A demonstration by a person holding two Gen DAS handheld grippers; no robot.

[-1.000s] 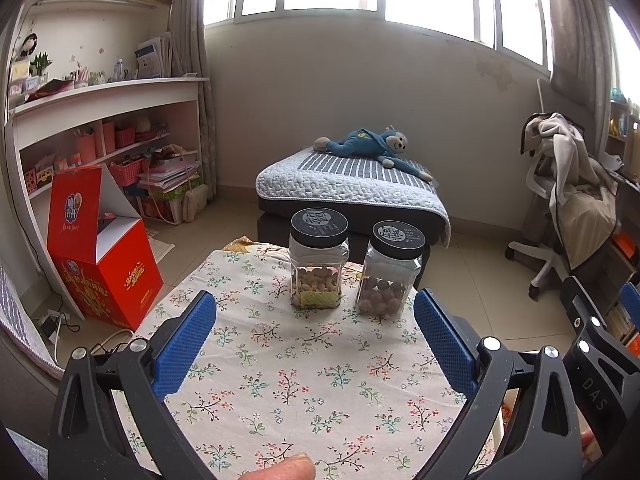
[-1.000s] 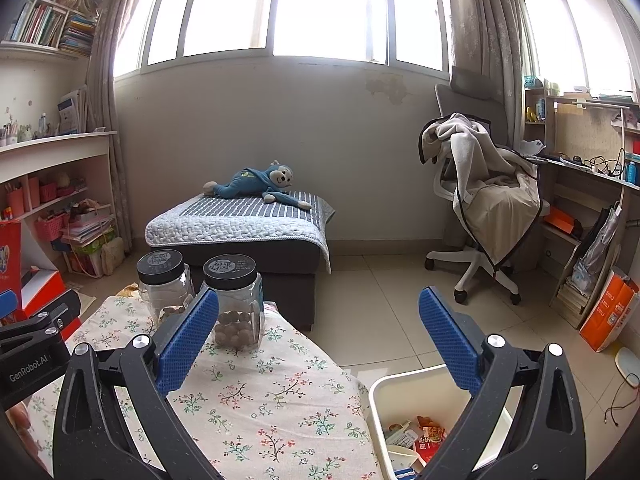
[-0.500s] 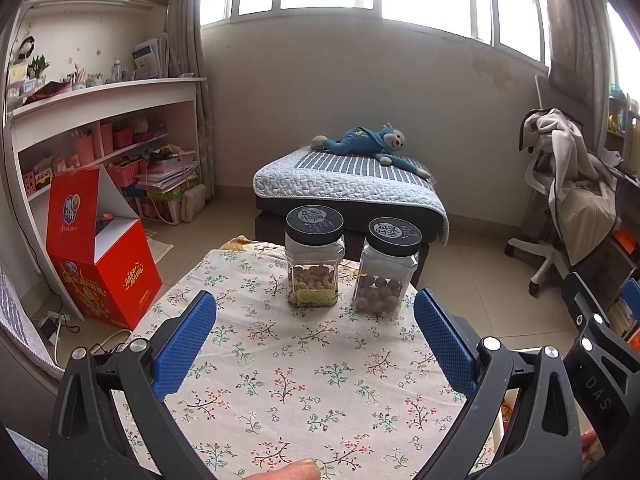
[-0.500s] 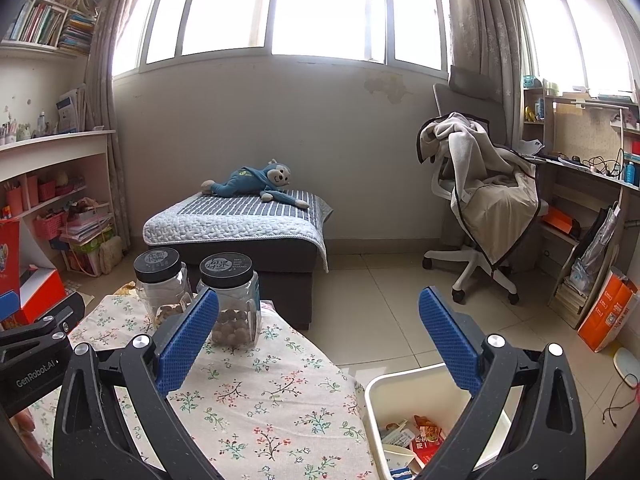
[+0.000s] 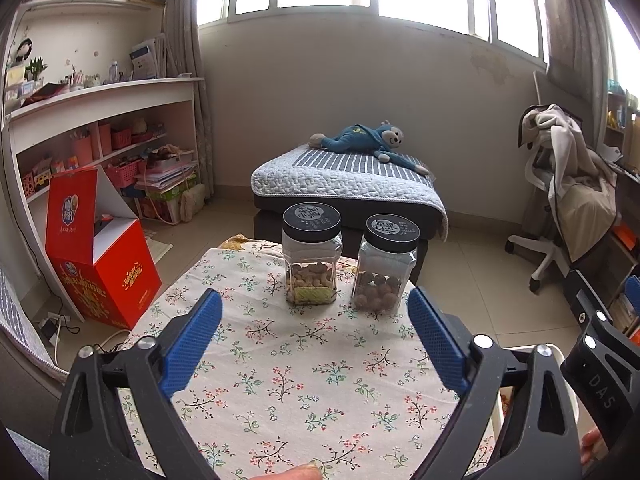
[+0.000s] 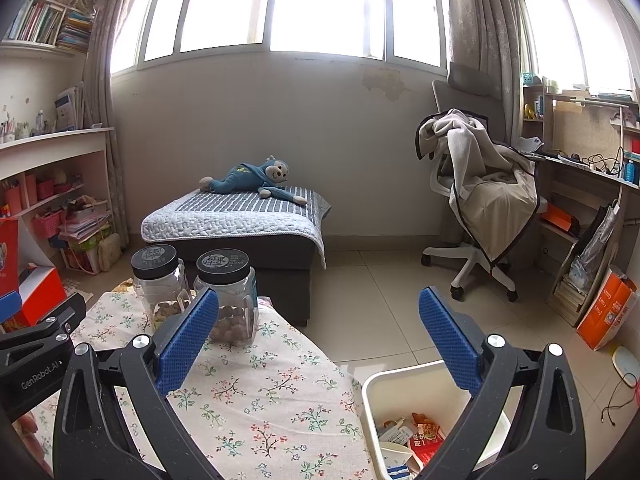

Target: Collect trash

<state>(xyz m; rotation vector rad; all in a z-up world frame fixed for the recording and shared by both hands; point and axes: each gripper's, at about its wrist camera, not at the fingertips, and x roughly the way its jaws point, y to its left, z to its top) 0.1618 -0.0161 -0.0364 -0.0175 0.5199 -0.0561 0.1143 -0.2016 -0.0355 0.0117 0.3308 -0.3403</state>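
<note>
A white trash bin [image 6: 384,384] stands on the floor right of the table, with several wrappers and packets [image 6: 416,438] inside. My right gripper [image 6: 318,340] is open and empty, above the table's right edge and the bin. My left gripper [image 5: 314,340] is open and empty above the floral tablecloth [image 5: 300,380]. No loose trash shows on the cloth. The bin's rim shows at the right edge of the left wrist view [image 5: 568,392].
Two clear jars with black lids, one of nuts [image 5: 312,260] and one of round brown snacks [image 5: 386,264], stand at the table's far edge. Beyond are a low bed with a blue plush monkey [image 5: 360,140], a red box [image 5: 100,256], shelves and a draped office chair [image 6: 480,208].
Both grippers have drifted back and slightly up, so the jars sit a little lower and farther in both views. Both stay open and empty.
</note>
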